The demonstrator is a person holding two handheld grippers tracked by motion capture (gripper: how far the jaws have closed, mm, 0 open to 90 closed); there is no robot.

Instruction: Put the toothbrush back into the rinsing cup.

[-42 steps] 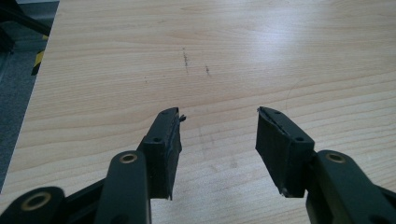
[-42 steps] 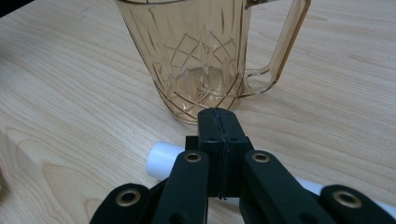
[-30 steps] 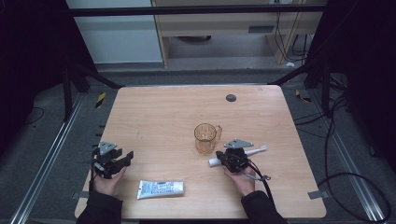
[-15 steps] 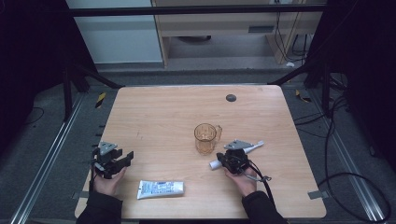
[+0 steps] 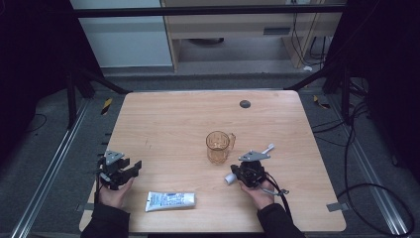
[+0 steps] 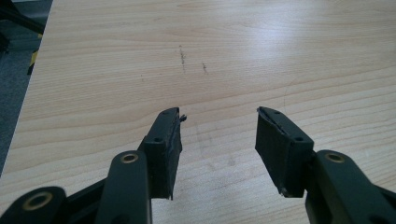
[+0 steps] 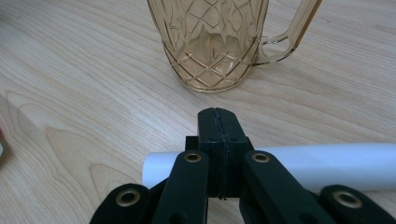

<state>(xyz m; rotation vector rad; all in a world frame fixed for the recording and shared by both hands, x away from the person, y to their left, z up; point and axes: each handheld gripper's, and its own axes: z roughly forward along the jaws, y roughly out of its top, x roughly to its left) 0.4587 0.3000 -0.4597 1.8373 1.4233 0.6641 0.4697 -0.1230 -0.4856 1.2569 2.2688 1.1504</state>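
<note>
An amber glass mug [image 5: 218,147] with a handle stands upright mid-table; in the right gripper view the mug [image 7: 210,42] is just ahead of the jaws. My right gripper [image 5: 238,171] is shut, its jaws pressed together with no gap [image 7: 218,116]. A white rod [image 7: 327,165] lies on the table across and beneath them, and its far end [image 5: 269,148] sticks out to the right of the mug. My left gripper [image 5: 133,168] rests near the table's left edge, open, with bare wood between its fingertips [image 6: 218,116]. A white and blue tube [image 5: 170,201] lies flat between the two hands.
The wooden table [image 5: 163,119] has a small dark round spot [image 5: 244,104] near its far edge. Dark floor, metal rails and cables surround the table. The person's hands come in from the near edge.
The white rod's far end has swung slightly toward the far side of the table. Both hands and both pairs of jaws look unchanged.
</note>
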